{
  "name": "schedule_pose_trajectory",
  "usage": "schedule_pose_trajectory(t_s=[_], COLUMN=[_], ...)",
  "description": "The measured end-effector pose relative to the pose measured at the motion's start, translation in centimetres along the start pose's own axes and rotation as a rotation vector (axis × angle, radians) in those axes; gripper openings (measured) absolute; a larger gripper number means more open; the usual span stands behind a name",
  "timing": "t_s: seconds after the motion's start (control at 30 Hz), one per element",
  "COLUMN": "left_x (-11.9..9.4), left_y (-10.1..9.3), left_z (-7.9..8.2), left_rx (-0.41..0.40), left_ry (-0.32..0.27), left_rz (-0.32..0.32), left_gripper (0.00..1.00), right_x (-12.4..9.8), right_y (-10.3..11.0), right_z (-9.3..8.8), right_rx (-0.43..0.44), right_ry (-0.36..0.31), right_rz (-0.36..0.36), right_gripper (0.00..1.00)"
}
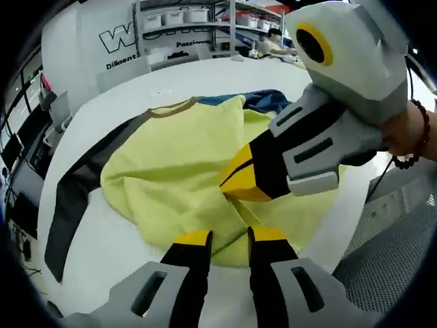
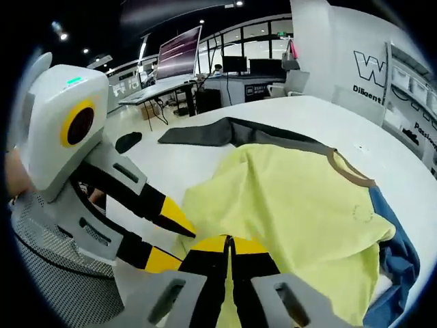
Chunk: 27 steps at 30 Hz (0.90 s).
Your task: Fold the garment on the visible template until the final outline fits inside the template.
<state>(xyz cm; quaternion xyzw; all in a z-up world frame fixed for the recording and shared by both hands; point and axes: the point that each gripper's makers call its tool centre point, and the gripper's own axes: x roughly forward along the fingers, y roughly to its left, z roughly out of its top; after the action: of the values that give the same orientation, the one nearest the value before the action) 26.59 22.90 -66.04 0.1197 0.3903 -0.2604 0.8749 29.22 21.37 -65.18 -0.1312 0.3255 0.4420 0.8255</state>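
L claw point(image 1: 229, 240), left gripper view: jaws rise from the bottom, tips a bit apart, i.e. open, nothing held betw. them. Tips sit at the near hem of the yellow garment point(image 1: 177, 171); can't tell if they touch the cloth.

Just past them, the right claw point(image 1: 239, 179) comes in from the right, a hand point(image 1: 404, 130) w/ a bead bracelet point(image 1: 418, 137) holding it. Its yellow tips are down on a fold of the garment near mid-cloth.

R claw in right gripper view point(image 2: 229, 247): jaws pressed together w/ yellow cloth point(image 2: 287, 205) at the tips, so closed on the garment edge. Left claw point(image 2: 174, 239) enters from the left there, jaws spread, tips just beside the garment's near edge.

Garment lies crumpled on the white bench point(image 1: 123, 239), brown collar point(image 1: 171, 108) toward the far side, blue part point(image 1: 270, 99) at the far right edge in left gripper view. A dark grey strip, the template point(image 1: 72, 198), lies on the bench along the garment's left side and runs under it.

Farther off: shelves w/ bins point(image 1: 184, 17), wall lettering point(image 1: 123, 41). Right gripper view: desks and a big screen point(image 2: 179, 51) in the bkgd.
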Motion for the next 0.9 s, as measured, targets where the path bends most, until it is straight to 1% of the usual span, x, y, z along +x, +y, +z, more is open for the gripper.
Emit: schedule_pose_trajectory(t_s=[0.17, 0.33, 0.43, 0.5, 0.57, 0.63, 0.73, 0.83, 0.87, 0.9], left_x=[0.8, 1.5, 1.7, 1.7, 1.5, 1.5, 1.1, 0.7, 0.5, 0.3], left_y=[-0.1, -0.4, -0.3, -0.3, -0.2, 0.0, -0.1, -0.1, -0.2, -0.2], left_z=[-0.1, -0.3, -0.4, -0.4, -0.4, -0.4, -0.1, 0.0, 0.1, 0.2], left_rx=[-0.009, -0.037, -0.051, -0.047, -0.048, -0.056, -0.071, -0.076, -0.071, -0.072], left_ry=[0.026, 0.042, 0.045, 0.052, 0.057, 0.057, 0.038, 0.035, 0.033, 0.03], left_rz=[-0.02, -0.035, -0.028, -0.032, -0.035, -0.04, -0.057, -0.063, -0.075, -0.074], left_gripper=[0.24, 0.18, 0.15, 0.14, 0.1, 0.08, 0.07, 0.07, 0.07, 0.07], right_x=[0.1, 0.2, 0.2, 0.2, 0.2, 0.2, 0.1, 0.0, -0.1, -0.1], right_y=[-0.4, -0.6, -0.7, -0.8, -0.9, -1.0, -1.1, -1.1, -1.2, -1.4], right_z=[-0.7, -1.1, -1.2, -1.3, -1.5, -1.7, -1.8, -1.8, -1.8, -1.8], right_rx=[0.027, 0.054, 0.06, 0.063, 0.069, 0.075, 0.079, 0.084, 0.088, 0.087], right_ry=[0.011, 0.016, 0.018, 0.02, 0.024, 0.028, 0.033, 0.03, 0.028, 0.028], right_rz=[0.003, 0.006, 0.006, 0.004, 0.001, -0.001, -0.003, -0.001, -0.003, -0.014], right_gripper=[0.0, 0.0, 0.0, 0.0, 0.0, 0.0, 0.0, 0.0, 0.0, 0.0])
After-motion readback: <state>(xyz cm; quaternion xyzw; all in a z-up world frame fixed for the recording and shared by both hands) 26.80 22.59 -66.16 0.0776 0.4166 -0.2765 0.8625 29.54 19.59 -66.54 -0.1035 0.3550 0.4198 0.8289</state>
